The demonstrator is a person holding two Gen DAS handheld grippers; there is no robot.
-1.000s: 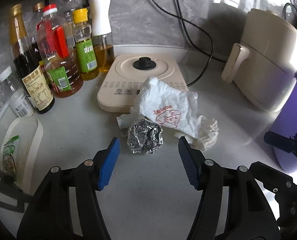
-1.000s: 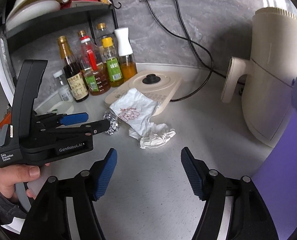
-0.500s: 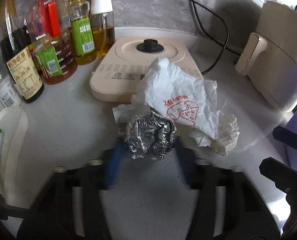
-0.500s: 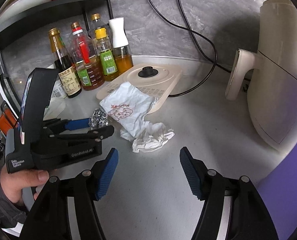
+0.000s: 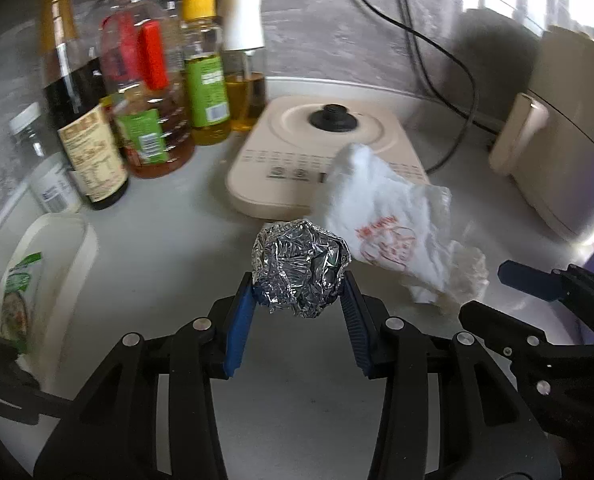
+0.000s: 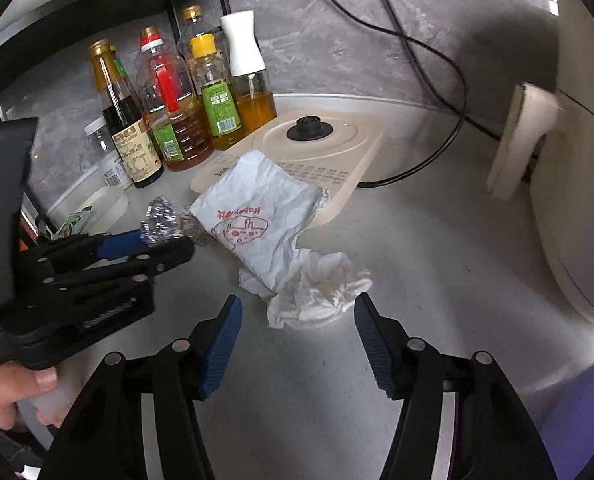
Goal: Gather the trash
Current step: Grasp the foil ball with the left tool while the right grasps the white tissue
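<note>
Now the foil ball (image 5: 300, 266) sits pinched between the left tool (image 5: 299, 292).

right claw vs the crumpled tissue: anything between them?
Nothing. In the right wrist view, bare countertop runs from the right claw, closing, to the crumpled tissue. The pads aren't touching it.
</note>
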